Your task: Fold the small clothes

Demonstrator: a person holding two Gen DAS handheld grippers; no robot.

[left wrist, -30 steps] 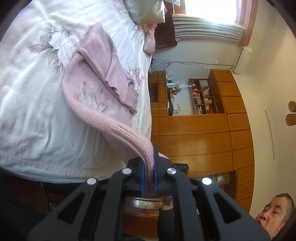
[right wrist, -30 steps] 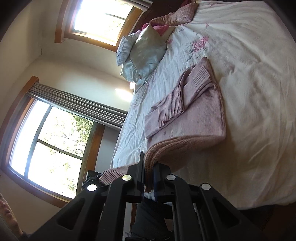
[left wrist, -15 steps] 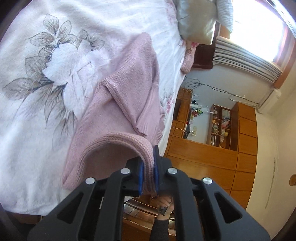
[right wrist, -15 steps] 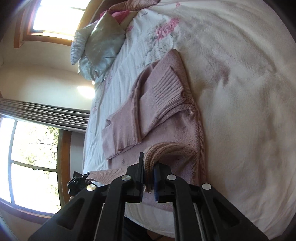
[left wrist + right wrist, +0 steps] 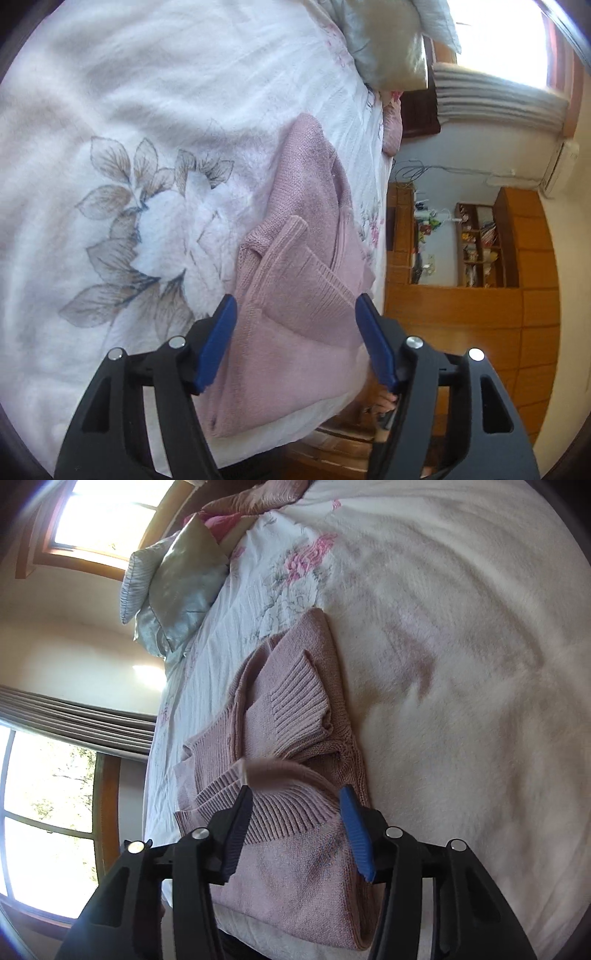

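A small pink knitted sweater (image 5: 306, 258) lies folded on the white flowered bedspread (image 5: 129, 129), near the bed's edge. In the left wrist view my left gripper (image 5: 295, 314) is open just above the sweater, its blue pads on either side of the folded fabric with nothing held. In the right wrist view the same sweater (image 5: 295, 738) shows its ribbed hem folded over the sleeves. My right gripper (image 5: 295, 801) is open over that hem, and a blurred edge of the hem is dropping between the fingers.
Pillows (image 5: 177, 579) lie at the head of the bed. A wooden cabinet with shelves (image 5: 480, 266) stands beyond the bed's edge. Windows with curtains (image 5: 74, 716) line the wall. A hand (image 5: 384, 402) shows below the bed edge.
Both grippers carried the sweater's lower hem up over the body and let it go. Both went from shut on the hem to open, and the hem now rests on the sweater.
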